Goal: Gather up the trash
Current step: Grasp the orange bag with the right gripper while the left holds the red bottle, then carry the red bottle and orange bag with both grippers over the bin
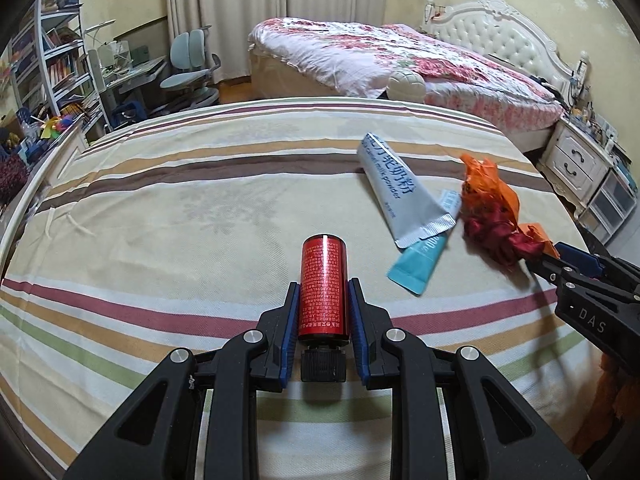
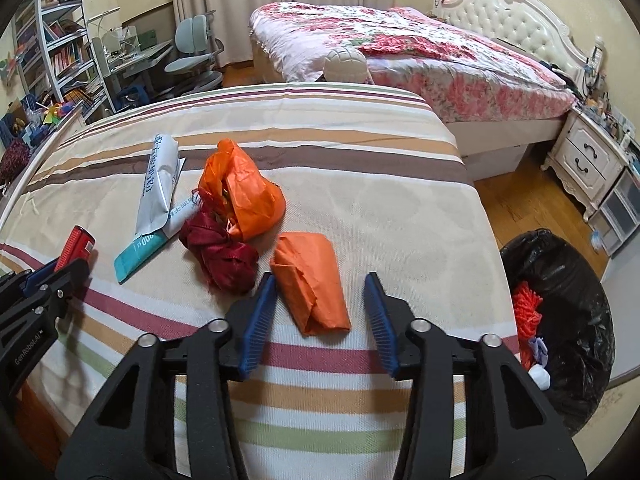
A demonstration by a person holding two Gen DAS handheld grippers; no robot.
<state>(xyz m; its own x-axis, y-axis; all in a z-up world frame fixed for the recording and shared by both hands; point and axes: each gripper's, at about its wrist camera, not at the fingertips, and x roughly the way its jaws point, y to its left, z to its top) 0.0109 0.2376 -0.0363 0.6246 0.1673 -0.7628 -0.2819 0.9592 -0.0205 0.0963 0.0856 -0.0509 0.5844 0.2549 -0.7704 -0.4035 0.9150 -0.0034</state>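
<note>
My left gripper [image 1: 324, 285] is shut on a red cylindrical bottle [image 1: 324, 260] with a black cap, held over the striped bed cover [image 1: 180, 208]. In the right wrist view my right gripper [image 2: 321, 278] stands open astride a folded orange packet [image 2: 316, 292] lying on the cover; its right pad is clear of the packet. Beyond it lie a dark red cloth bundle [image 2: 224, 256], a crumpled orange bag [image 2: 244, 188], a silver milk-powder pouch [image 2: 158, 184] and a teal pouch [image 2: 136, 254]. The left gripper [image 2: 52, 270] and red bottle [image 2: 78, 242] show at the left edge.
A bin with a black liner [image 2: 568, 292] stands on the wooden floor right of the striped bed, with red and white scraps inside. A floral bed [image 2: 400, 52], a white nightstand [image 2: 588, 156], a desk chair [image 2: 192, 56] and bookshelves [image 2: 60, 52] lie beyond.
</note>
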